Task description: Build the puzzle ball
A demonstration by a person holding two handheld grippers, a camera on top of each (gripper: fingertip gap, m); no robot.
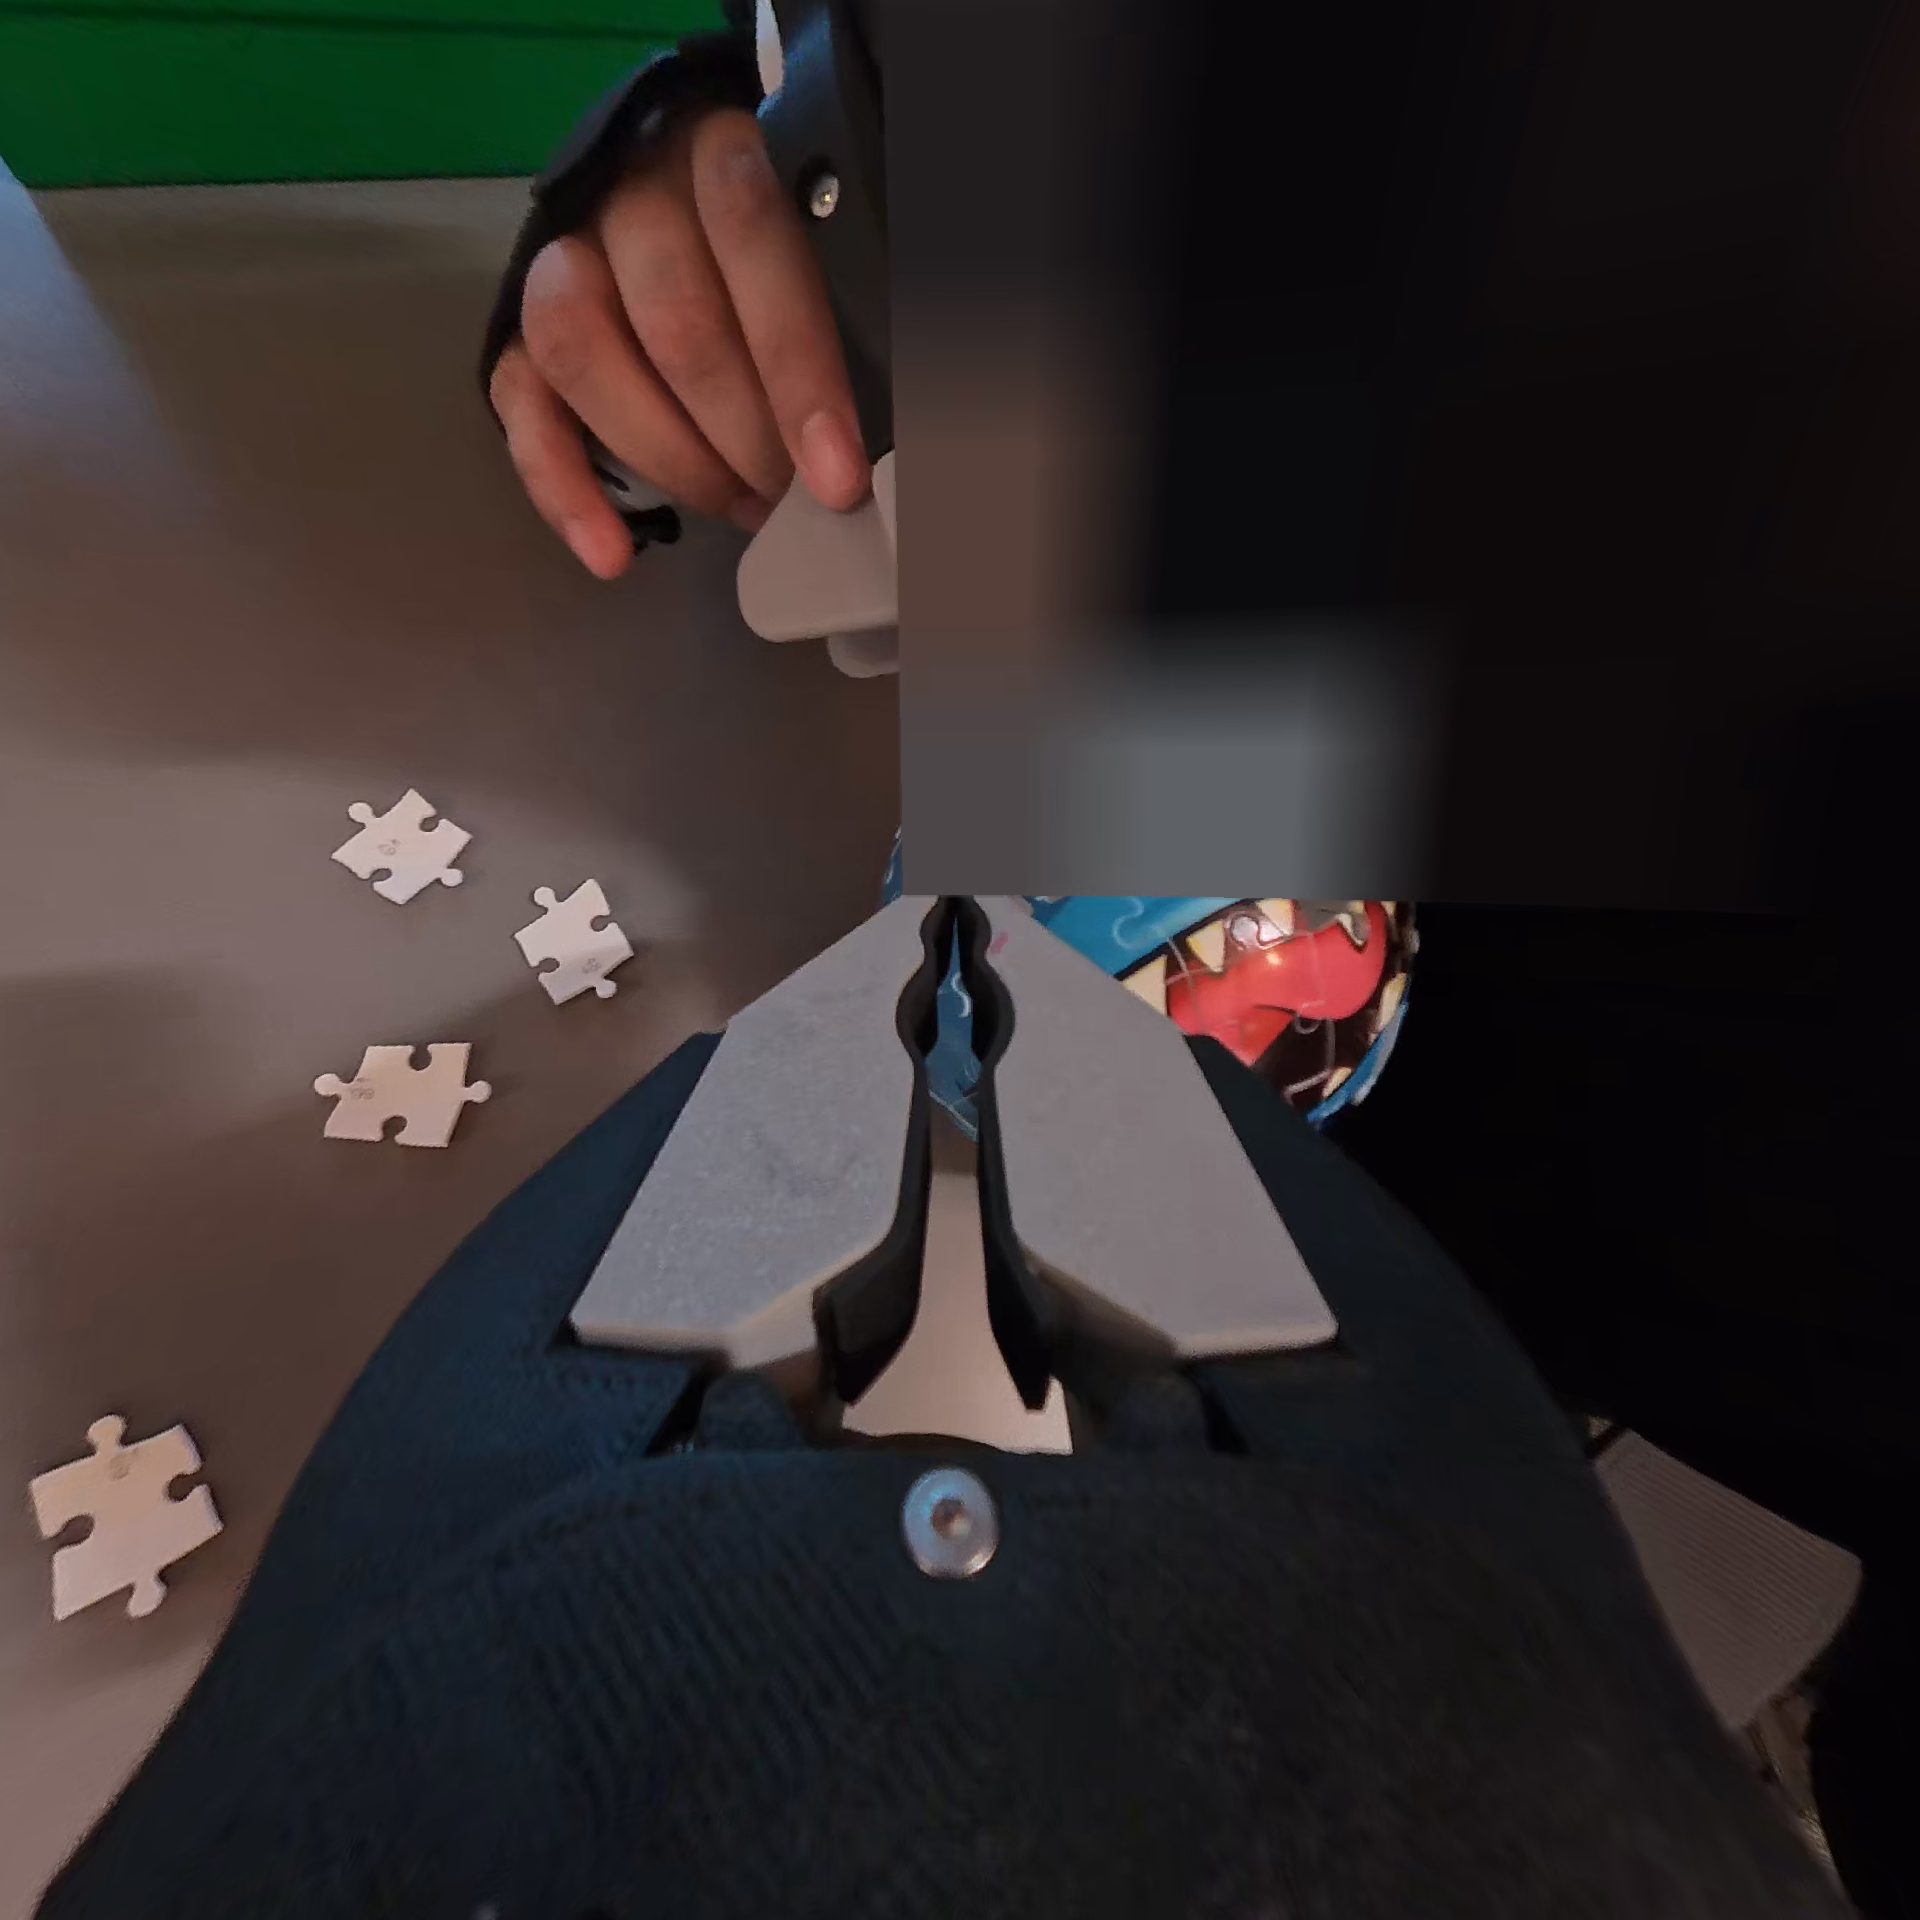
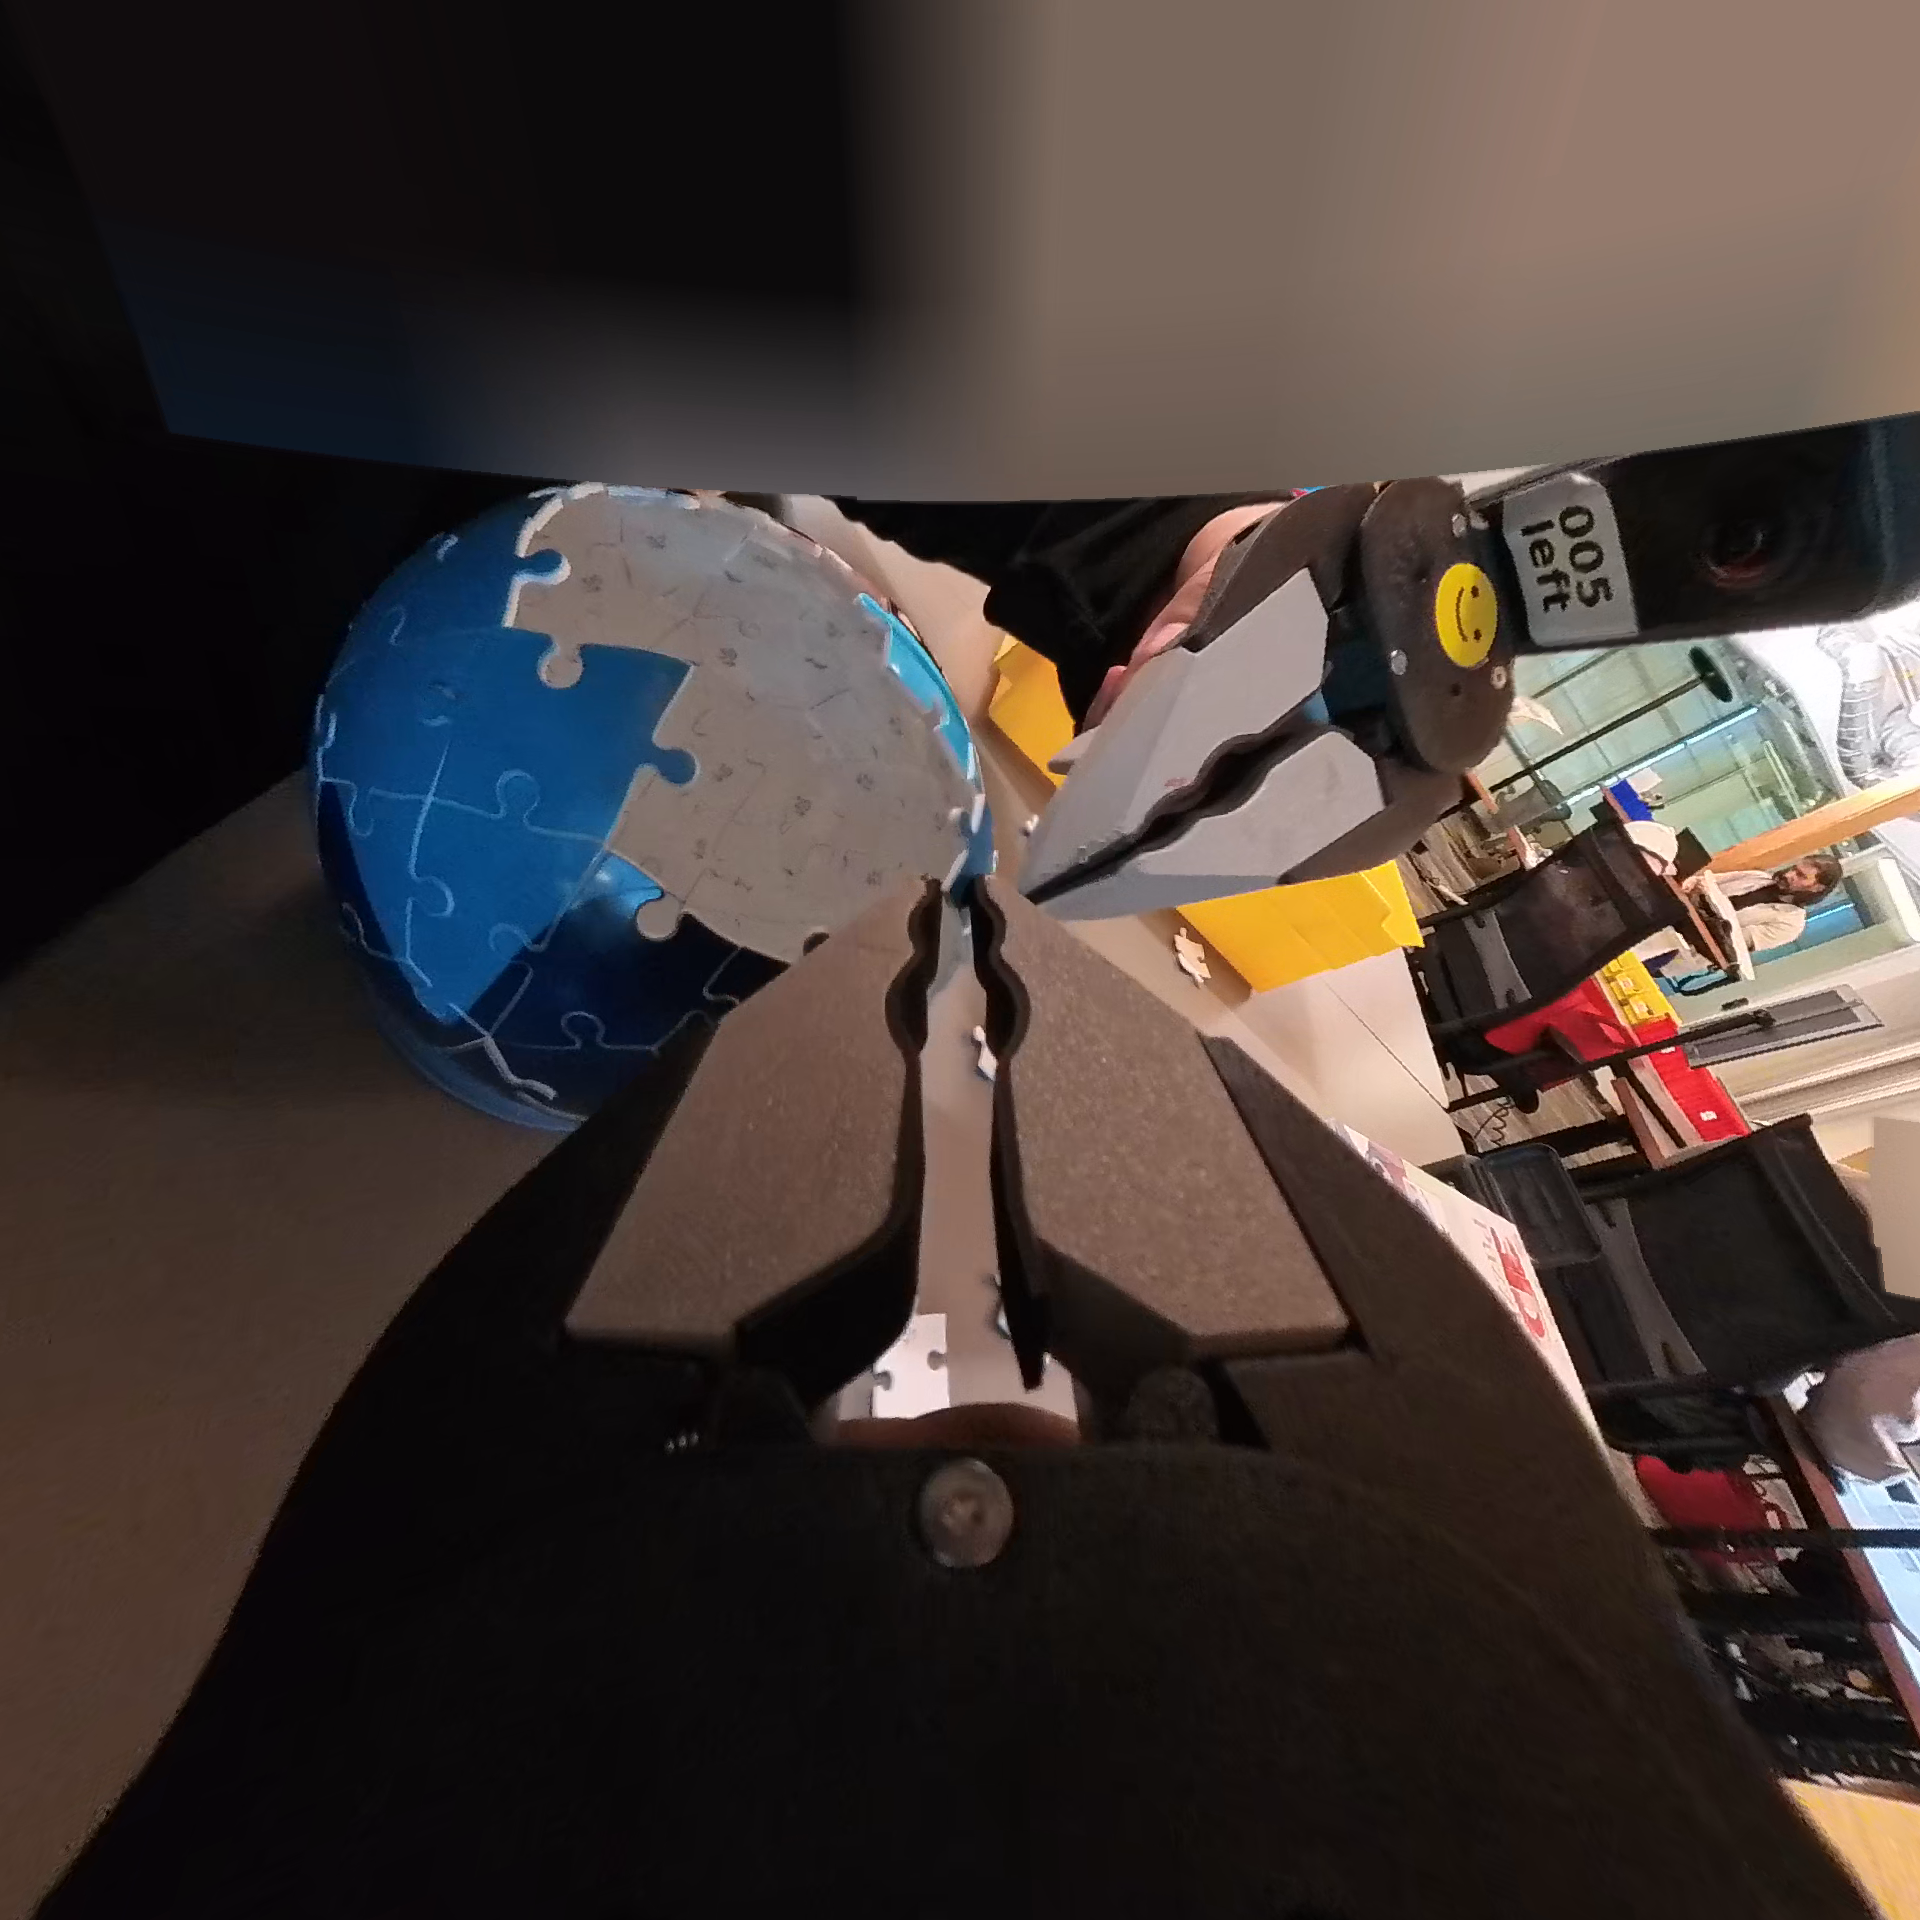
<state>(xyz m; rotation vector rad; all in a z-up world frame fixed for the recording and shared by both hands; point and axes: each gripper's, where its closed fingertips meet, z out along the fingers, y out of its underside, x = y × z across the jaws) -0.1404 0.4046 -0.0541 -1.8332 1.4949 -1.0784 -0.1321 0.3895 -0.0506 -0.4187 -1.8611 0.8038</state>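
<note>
- Ball (image 2: pixel 644 790) — half-built, lying on the table (image 2: pixel 156 1195) just ahead of the right gripper (image 2: pixel 961 894), open side turned toward it, likely for adding pieces.
- Right gripper: nearly closed near the ball's rim; whether it pinches anything, I cannot tell.
- Left gripper (image 1: pixel 951 920): closed, apparently empty, beside the rim.
- Loose pieces (image 1: pixel 400 844) lie face-down to its left.

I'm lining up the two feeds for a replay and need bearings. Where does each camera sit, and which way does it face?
Left wrist view: sits on the left gripper, looking along its nearly shut fingers over a grey table with four loose puzzle pieces; a hand on the other gripper shows.
Right wrist view: sits on the right gripper, rolled sideways, facing the puzzle ball's open rim, the room behind; the left gripper shows beside it.
Shared: the puzzle ball, the table, the opposite gripper.
</note>
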